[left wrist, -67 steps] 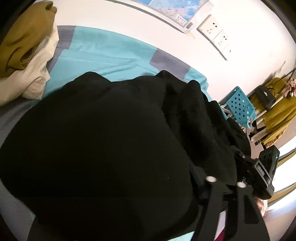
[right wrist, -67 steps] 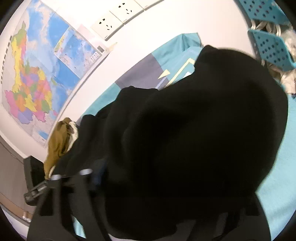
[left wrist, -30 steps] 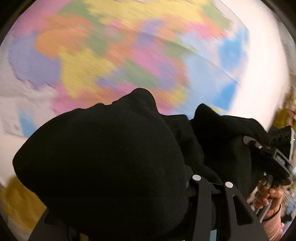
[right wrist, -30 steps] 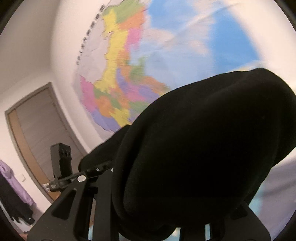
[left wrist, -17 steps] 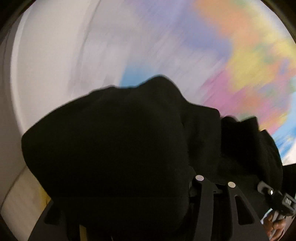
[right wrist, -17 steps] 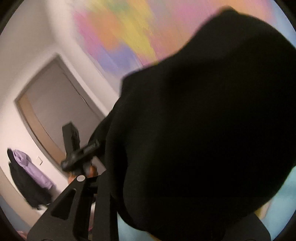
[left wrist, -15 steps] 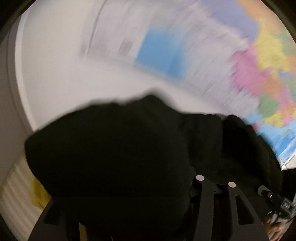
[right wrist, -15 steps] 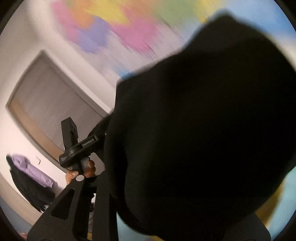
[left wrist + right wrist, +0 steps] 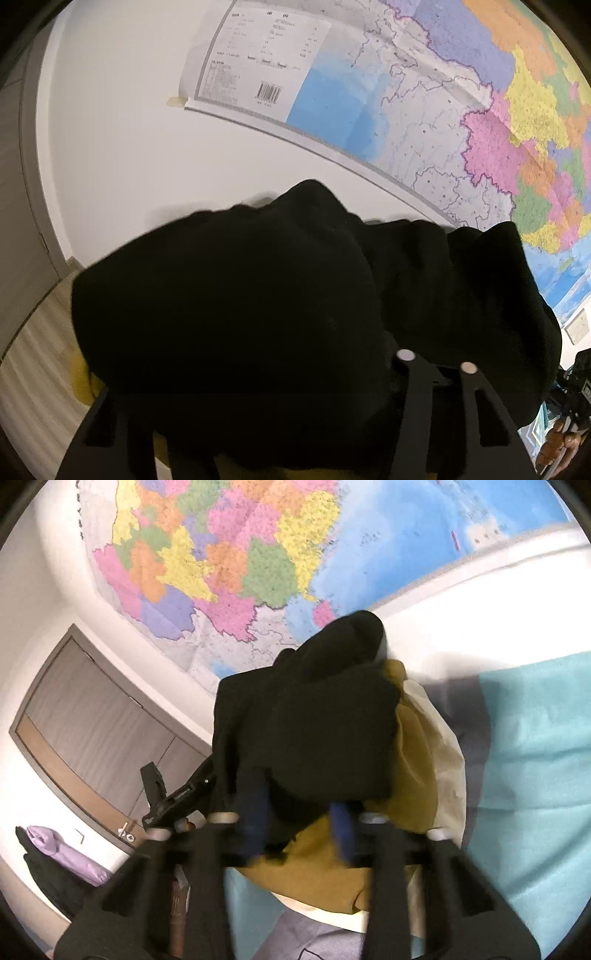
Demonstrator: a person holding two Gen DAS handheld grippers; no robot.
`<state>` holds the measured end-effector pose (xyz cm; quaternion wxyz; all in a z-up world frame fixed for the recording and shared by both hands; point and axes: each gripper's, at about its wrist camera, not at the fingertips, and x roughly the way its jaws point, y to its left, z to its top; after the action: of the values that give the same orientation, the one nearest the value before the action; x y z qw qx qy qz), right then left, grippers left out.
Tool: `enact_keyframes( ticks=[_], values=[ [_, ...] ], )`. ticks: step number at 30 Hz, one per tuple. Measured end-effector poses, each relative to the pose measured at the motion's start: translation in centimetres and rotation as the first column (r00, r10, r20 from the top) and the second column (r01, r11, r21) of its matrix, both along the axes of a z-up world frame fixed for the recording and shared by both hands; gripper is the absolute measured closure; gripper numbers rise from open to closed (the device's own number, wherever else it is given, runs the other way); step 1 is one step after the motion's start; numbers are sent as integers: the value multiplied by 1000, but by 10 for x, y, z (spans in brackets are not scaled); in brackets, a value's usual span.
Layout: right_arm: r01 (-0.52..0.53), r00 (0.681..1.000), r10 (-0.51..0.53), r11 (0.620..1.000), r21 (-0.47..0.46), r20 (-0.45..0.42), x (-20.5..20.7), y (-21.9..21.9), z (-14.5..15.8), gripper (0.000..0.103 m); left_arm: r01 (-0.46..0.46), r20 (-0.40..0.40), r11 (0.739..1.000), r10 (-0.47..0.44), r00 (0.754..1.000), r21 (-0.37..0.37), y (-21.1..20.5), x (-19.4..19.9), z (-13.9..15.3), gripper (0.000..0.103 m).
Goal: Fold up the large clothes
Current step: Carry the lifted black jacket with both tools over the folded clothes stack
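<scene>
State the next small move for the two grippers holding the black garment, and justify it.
Probably lower both a little, so the black garment settles on the mustard garment stacked over the cream garment. The right gripper, jaws closing on the cloth, holds it over that pile; the left gripper appears to grip its other end.

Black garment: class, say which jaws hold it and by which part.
Both: the black garment bunches between the closing right gripper jaws and over the left gripper; which part cannot be told.
</scene>
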<state>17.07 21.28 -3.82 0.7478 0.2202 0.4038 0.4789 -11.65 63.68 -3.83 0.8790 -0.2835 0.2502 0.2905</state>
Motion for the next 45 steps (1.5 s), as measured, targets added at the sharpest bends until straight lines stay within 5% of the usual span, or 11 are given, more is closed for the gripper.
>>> enact_keyframes(
  ticks=[3,9,11,15,23,31,33,35,37,40,45],
  values=[
    [-60,993,63,998,-33,103,-16,9,19,86,-27,23,1000,27,999,0,4,-9,6,52],
    [-62,998,64,947,-316,-4,-18,-7,-24,71,-66,-83,997,70,994,50,-7,-9,-6,32],
    [-48,996,69,941,-336,52,-29,-17,-12,64,-96,-92,992,104,990,87,-15,-15,0,20],
    [-35,964,125,936,-351,237,-58,-23,38,61,-144,-62,975,157,986,170,-38,-37,20,18],
    [-116,891,250,933,-340,379,-51,85,76,58,-68,2,917,73,997,394,-103,-29,59,7],
    [45,925,156,861,-507,346,23,157,35,36,93,-111,938,-59,992,334,-107,44,44,7],
    [28,940,158,847,-531,302,34,156,20,42,99,-139,947,-58,989,307,-97,62,37,7],
    [20,946,158,843,-538,283,39,148,13,78,98,-171,954,-51,984,282,-87,73,31,8],
    [7,958,134,874,-486,255,42,129,16,98,72,-195,963,-20,981,261,-77,80,25,16],
    [72,967,27,924,-376,252,47,86,32,98,21,-222,974,30,974,224,-58,84,18,35],
    [28,988,44,891,-453,148,51,71,11,95,2,-201,974,45,979,227,-55,74,15,36]
  ],
)
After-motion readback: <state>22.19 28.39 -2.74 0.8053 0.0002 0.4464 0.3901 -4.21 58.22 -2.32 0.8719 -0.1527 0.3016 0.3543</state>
